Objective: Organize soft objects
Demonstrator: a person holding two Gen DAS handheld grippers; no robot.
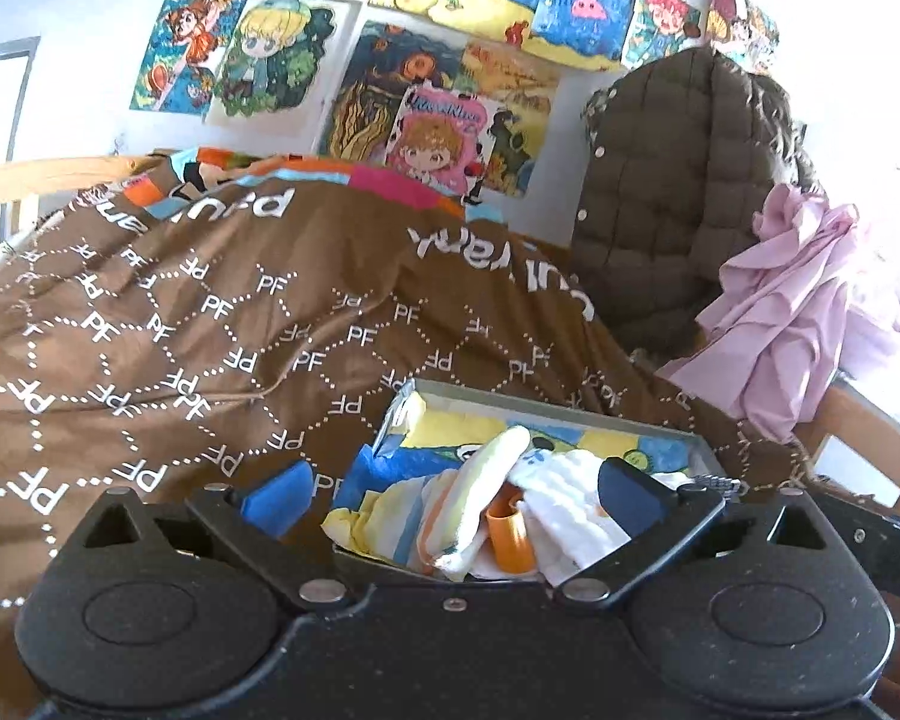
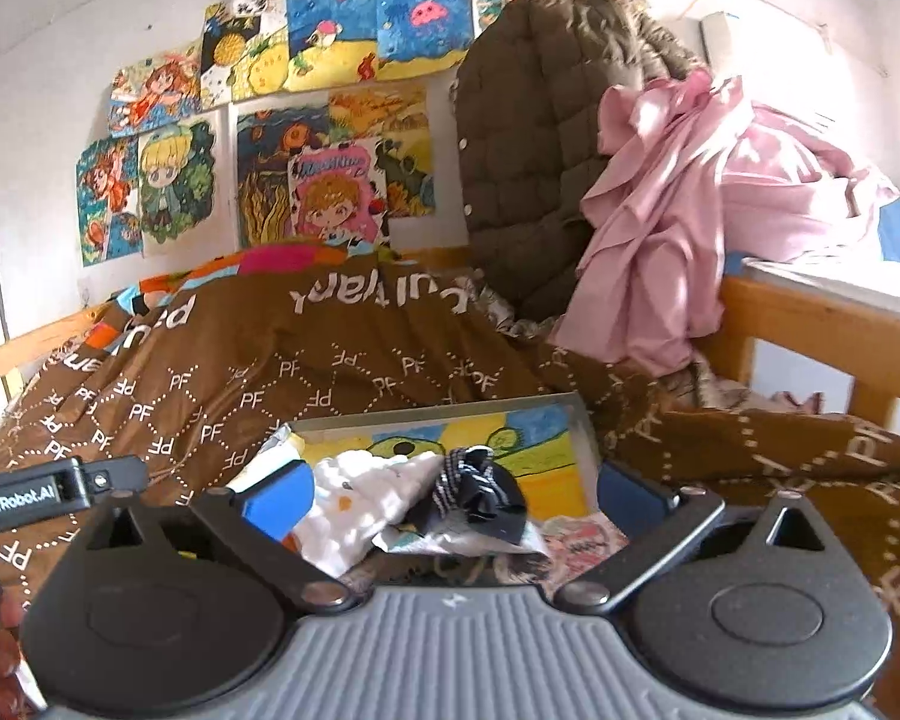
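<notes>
My bed's brown blanket repeats a white "PF" monogram in a dotted lattice; my left gripper's side label reads "GenRobot.AI".

Both wrist views look forward low over bed, close to shallow tray. Left view sits left of tray, right view nearer centre. Shared: tray, brown blanket, wall drawings.

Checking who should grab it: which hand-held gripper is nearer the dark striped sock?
Right. The right hand-held gripper has the sock between its open fingers; the left hand-held gripper is open over the white cloth, beside an orange cup.
</notes>
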